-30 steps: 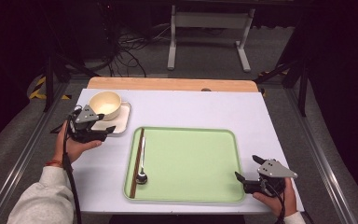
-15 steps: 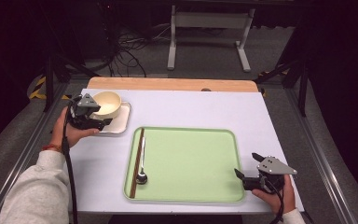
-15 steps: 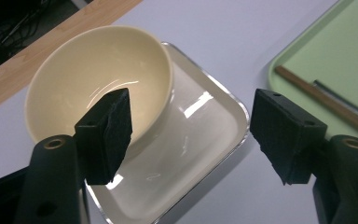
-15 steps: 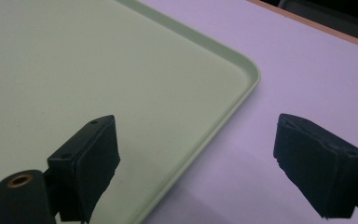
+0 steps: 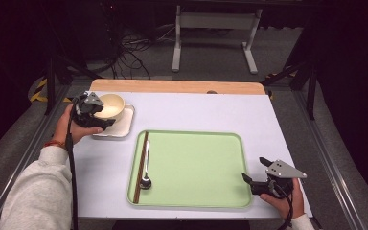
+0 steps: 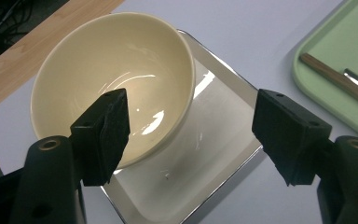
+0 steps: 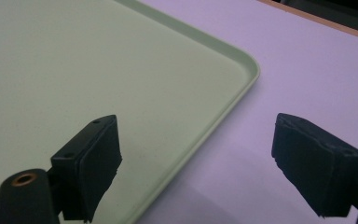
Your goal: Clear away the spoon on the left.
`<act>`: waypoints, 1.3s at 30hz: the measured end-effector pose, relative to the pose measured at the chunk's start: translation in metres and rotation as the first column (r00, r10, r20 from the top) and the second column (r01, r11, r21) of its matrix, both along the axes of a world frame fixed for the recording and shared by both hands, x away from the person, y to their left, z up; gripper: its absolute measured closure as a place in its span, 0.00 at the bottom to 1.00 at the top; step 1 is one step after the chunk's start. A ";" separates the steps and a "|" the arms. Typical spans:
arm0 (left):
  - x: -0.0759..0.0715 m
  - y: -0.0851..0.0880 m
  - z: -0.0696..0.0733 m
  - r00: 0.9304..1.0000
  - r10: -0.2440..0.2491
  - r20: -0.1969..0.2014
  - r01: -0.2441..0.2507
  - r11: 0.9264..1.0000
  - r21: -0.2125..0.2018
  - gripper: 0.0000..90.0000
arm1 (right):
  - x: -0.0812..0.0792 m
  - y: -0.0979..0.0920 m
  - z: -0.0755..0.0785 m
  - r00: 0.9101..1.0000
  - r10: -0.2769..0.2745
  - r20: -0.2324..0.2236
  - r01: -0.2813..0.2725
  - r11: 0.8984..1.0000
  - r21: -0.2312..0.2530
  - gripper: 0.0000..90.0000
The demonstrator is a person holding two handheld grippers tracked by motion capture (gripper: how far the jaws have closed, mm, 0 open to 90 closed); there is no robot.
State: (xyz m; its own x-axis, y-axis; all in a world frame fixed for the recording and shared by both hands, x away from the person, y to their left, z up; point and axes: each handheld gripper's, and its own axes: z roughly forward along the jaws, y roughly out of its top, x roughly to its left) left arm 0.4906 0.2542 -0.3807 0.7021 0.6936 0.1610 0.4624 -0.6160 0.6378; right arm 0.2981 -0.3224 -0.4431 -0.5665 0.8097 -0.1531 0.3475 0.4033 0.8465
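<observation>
Claws come first, nearest the person: the right claw [image 5: 252,171] hangs at the near right corner of the green tray [image 5: 206,167], jaws spread wide with nothing between them; in the right gripper view one jaw stands over the tray's rounded corner and the other over bare white counter [image 5: 211,112]. Along the tray's left edge lie a pair of brown chopsticks [image 5: 141,165] and a metal spoon [image 5: 145,165], both running near to far, the spoon's bowl at the near end. The rest of the tray floor is open, as is the counter to its right and beyond it. Farther off at the left, the left claw [image 6: 191,135] has just been opening and holds nothing, its jaws straddling the near rim of the cream bowl [image 6: 116,79]. That bowl sits upright, mouth up, on a small white square plate [image 6: 219,121], which lies just beside the tray's far left corner, near the counter's wooden far edge [image 5: 177,86].
</observation>
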 end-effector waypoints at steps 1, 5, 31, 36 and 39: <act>0.002 -0.001 -0.001 1.000 -0.017 -0.007 0.017 1.000 0.002 0.35 | -0.001 0.002 0.001 1.000 0.006 0.006 -0.006 1.000 -0.007 0.17; 0.006 -0.001 -0.005 1.000 -0.010 -0.022 0.010 1.000 0.019 0.35 | -0.003 0.003 0.002 1.000 0.012 0.017 -0.012 1.000 -0.011 0.17; 0.029 -0.013 -0.036 0.989 -0.024 -0.144 0.040 0.994 0.106 0.44 | 0.000 0.004 0.000 1.000 0.016 0.002 -0.016 1.000 -0.004 0.17; 0.032 -0.019 -0.039 0.989 -0.033 -0.146 0.055 0.988 0.147 0.51 | 0.000 0.003 0.000 1.000 0.012 0.000 -0.012 1.000 -0.004 0.17; 0.033 -0.021 -0.041 0.990 -0.036 -0.139 0.058 0.986 0.157 0.56 | 0.001 0.002 0.000 1.000 0.016 -0.010 -0.016 0.999 0.031 0.17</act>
